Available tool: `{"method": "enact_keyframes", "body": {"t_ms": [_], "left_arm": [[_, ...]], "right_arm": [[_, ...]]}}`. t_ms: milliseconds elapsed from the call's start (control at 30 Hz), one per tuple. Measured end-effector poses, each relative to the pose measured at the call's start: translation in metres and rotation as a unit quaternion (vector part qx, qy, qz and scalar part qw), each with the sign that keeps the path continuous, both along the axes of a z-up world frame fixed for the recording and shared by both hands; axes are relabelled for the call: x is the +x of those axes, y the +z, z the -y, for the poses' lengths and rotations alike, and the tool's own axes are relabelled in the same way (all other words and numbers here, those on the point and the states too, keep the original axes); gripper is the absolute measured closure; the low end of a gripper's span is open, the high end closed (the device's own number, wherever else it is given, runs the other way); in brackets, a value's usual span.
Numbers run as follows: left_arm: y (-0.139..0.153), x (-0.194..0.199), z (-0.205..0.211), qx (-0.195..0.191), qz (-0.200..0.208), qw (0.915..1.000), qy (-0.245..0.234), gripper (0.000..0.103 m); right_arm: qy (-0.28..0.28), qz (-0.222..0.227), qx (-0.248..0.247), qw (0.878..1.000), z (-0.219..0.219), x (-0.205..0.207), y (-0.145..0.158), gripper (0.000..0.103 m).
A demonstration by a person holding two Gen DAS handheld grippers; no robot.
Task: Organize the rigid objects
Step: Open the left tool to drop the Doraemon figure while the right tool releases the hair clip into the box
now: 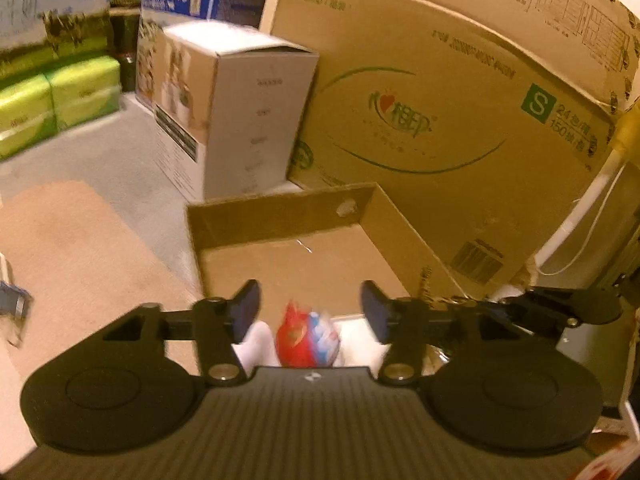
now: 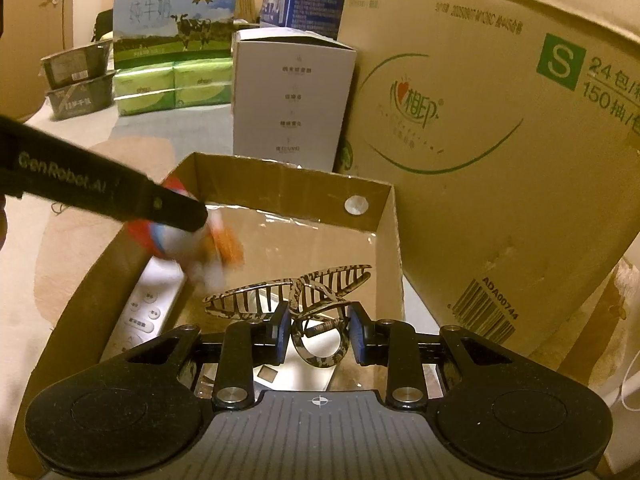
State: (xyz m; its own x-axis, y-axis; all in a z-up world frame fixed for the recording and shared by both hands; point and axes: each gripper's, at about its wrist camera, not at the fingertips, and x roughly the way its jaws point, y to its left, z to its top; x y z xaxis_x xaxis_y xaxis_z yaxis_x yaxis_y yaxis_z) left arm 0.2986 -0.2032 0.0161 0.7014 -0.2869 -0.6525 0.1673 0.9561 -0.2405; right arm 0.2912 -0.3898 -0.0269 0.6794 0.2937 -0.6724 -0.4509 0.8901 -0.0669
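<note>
An open shallow cardboard box (image 2: pixel 280 184) sits in front of me; it also shows in the left wrist view (image 1: pixel 276 216). My right gripper (image 2: pixel 318 336) is shut on a striped hair claw clip (image 2: pixel 304 292) and holds it over the box. My left gripper (image 1: pixel 310 306) is open above the box. A blurred red, white and blue toy (image 1: pixel 308 338) lies below and between its fingers; it also shows in the right wrist view (image 2: pixel 188 240), blurred, beside the left gripper's finger (image 2: pixel 176 210). A white remote control (image 2: pixel 150 308) lies in the box at its left wall.
A large tissue carton (image 2: pixel 500 120) stands right behind the box. A white carton (image 2: pixel 292 100), milk cartons (image 2: pixel 172 16), green tissue packs (image 2: pixel 172 84) and dark trays (image 2: pixel 76 80) stand at the back. A tan mat (image 1: pixel 72 240) lies to the left.
</note>
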Motion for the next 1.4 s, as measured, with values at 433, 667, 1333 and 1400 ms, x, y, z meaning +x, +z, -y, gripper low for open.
{"method": "enact_keyframes", "body": {"t_ms": [433,667,1333,1400], "left_arm": [[-0.002,-0.021,-0.024,0.009,-0.010,0.9998,0.016,0.048],[-0.001,-0.024,-0.027,0.009,-0.009,0.9998,0.017,0.048],[0.005,-0.037,-0.037,0.013,-0.001,0.9996,0.026,0.044],[0.007,-0.043,-0.038,0.016,0.001,0.9996,0.024,0.042]], "right_arm": [[0.002,-0.006,0.011,1.000,-0.008,-0.001,0.006,0.072],[0.002,-0.010,0.016,1.000,-0.008,0.000,0.009,0.072],[-0.023,-0.005,0.044,0.999,0.001,-0.002,0.017,0.072],[-0.030,-0.009,0.048,0.998,0.004,-0.008,0.019,0.071]]}}
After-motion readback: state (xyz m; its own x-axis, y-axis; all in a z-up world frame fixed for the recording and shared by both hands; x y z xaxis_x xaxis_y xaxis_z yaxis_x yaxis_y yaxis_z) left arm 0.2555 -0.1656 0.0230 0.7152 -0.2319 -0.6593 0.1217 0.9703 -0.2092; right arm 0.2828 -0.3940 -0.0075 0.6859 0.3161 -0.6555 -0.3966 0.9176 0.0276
